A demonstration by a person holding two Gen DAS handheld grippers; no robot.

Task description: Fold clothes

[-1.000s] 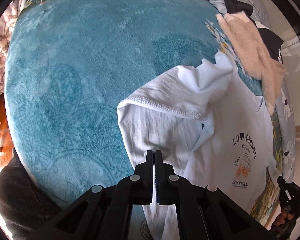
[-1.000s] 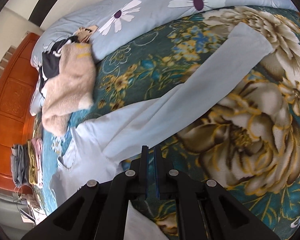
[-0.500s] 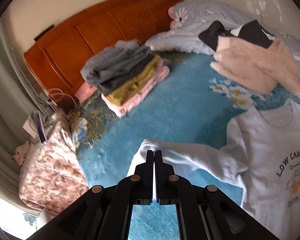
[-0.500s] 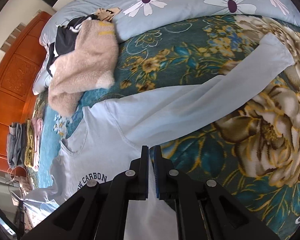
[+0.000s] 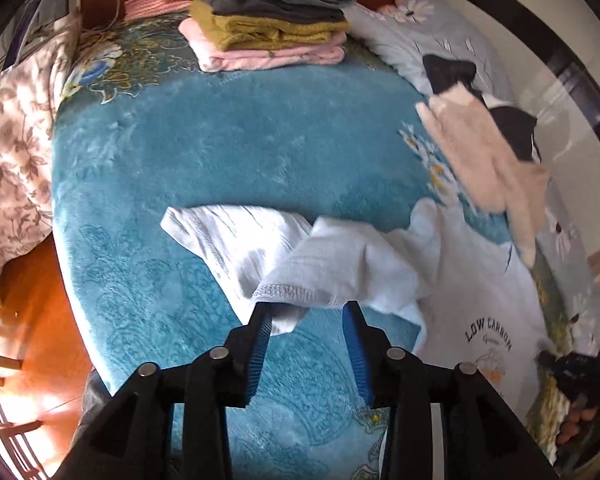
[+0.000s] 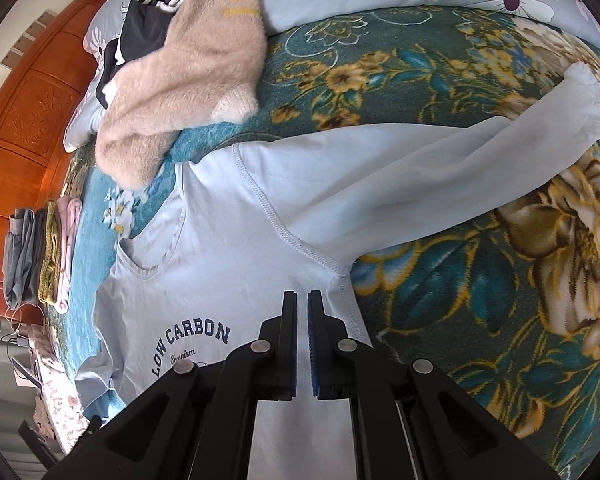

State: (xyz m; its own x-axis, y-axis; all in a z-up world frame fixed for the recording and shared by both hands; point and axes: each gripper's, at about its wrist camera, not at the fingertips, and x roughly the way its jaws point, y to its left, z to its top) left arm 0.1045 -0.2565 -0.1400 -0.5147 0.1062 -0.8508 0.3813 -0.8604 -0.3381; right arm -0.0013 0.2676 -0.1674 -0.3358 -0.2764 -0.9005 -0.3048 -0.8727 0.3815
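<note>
The left claw (image 5: pixel 306 314) stands partly open, its jaws having just been opening, and the cuff of the pale blue shirt's left sleeve (image 5: pixel 284 292) sits slack between the blue pads, no longer pinched. The right claw (image 6: pixel 302 304) is shut, apparently on a fold of the pale blue shirt (image 6: pixel 228 248) near the armpit seam, though the pads hide whether cloth is truly caught. The shirt lies face up on the bed (image 5: pixel 204 152), its printed chest showing and its other sleeve (image 6: pixel 480 168) stretched out across the flowered blanket. It looks light, thin and limp, so I judge it will sag and crumple wherever it is not held; the stitched cuffs, hem and shoulder seams look like the firmest places to pinch. Compared with a second ago, the left claw was clamped on this sleeve; the sleeve now lies bunched on the teal blanket beside the body, and the folded stack (image 5: pixel 268 28) by the headboard has come into the left view. A fuzzy beige sweater (image 6: pixel 184 80) lies well apart near the pillows.
</note>
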